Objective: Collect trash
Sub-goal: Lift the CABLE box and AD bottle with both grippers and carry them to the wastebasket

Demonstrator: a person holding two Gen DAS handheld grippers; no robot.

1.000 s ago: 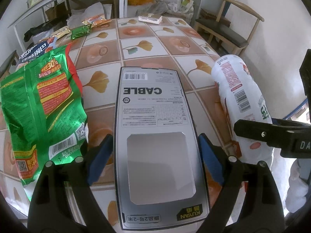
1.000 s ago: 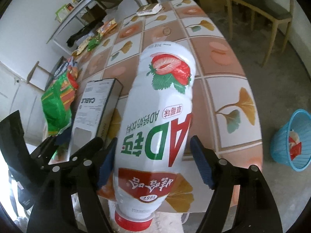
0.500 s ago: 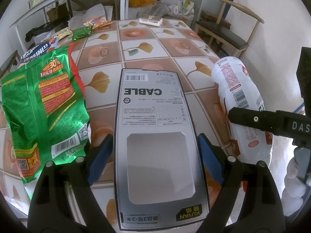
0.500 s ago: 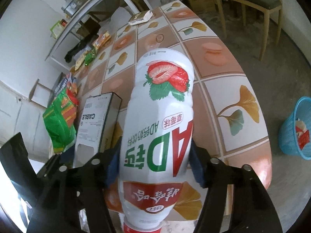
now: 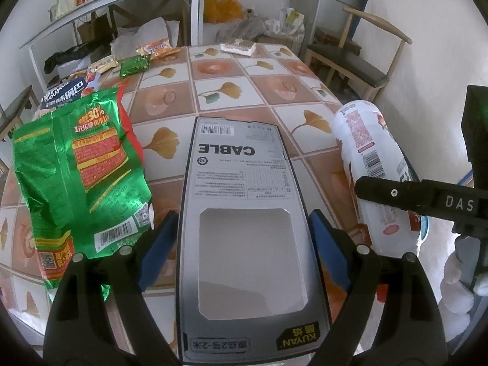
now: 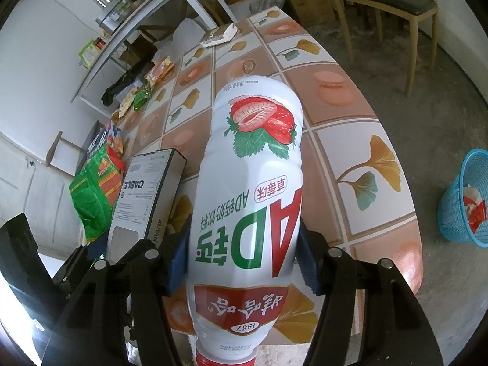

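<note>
Currently the white plastic strawberry-drink bottle (image 6: 248, 201), lying on the tiled counter (image 6: 360, 149), is clamped by the right gripper (image 6: 244, 262). The left gripper (image 5: 244, 244), jaws apart, straddles the grey cardboard cable box (image 5: 244, 213). Next, a lift toward the blue plastic waste basket (image 6: 454, 210) on the floor seems required.

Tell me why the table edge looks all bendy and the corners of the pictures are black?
Both views use a fisheye lens: in the right wrist view the table edge bows into a curve, and in the left wrist view the cable box sides bulge outward. The black corners are the round lens rim. Both are sharp, in soft daylight; the green snack bag shows foil glints.
</note>
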